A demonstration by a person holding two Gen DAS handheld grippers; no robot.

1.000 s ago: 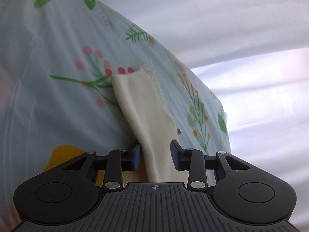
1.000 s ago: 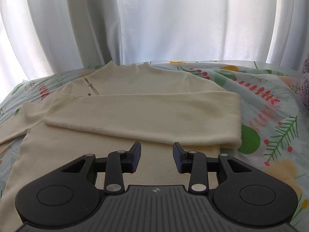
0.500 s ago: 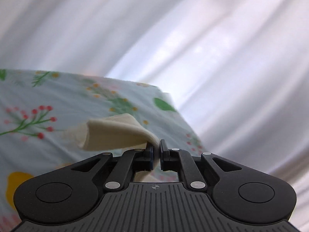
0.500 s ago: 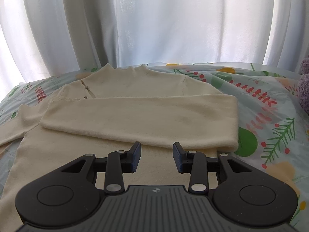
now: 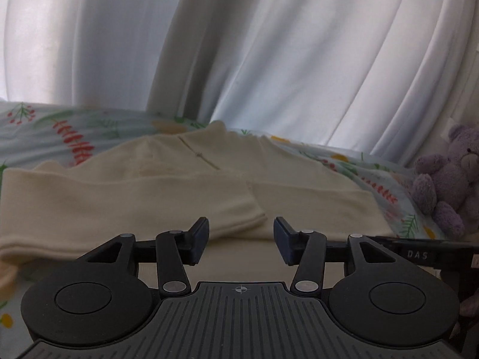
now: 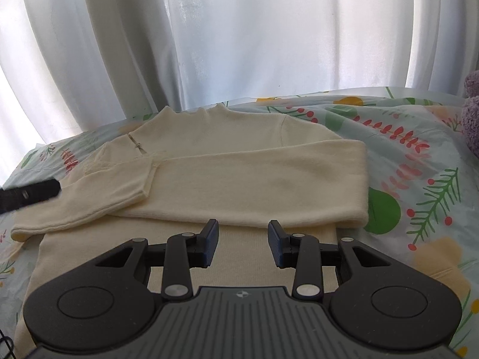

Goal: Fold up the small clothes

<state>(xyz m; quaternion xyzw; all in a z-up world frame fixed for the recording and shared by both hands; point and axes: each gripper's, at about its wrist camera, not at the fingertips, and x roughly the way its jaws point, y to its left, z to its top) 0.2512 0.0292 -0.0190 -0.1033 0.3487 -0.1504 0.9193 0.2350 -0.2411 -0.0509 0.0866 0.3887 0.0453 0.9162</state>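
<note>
- White curtains (image 6: 239,36) hung behind the bed.
- A floral bedsheet (image 6: 419,161) covered the bed.
- A purple teddy bear (image 5: 449,179) sat at the sheet's right edge, against the curtains.

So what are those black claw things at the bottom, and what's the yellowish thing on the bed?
Those are tongs a person holds, one in each hand, each carrying a camera looking along its two fingers. One picture comes from the left tongs, the other from the right tongs. The yellowish thing is a cream sweater lying flat on a flowery bedsheet, both sleeves folded across it. The left tongs are opening, with nothing between them; the right tongs are open and empty too. A purple teddy bear sits beside it.
</note>
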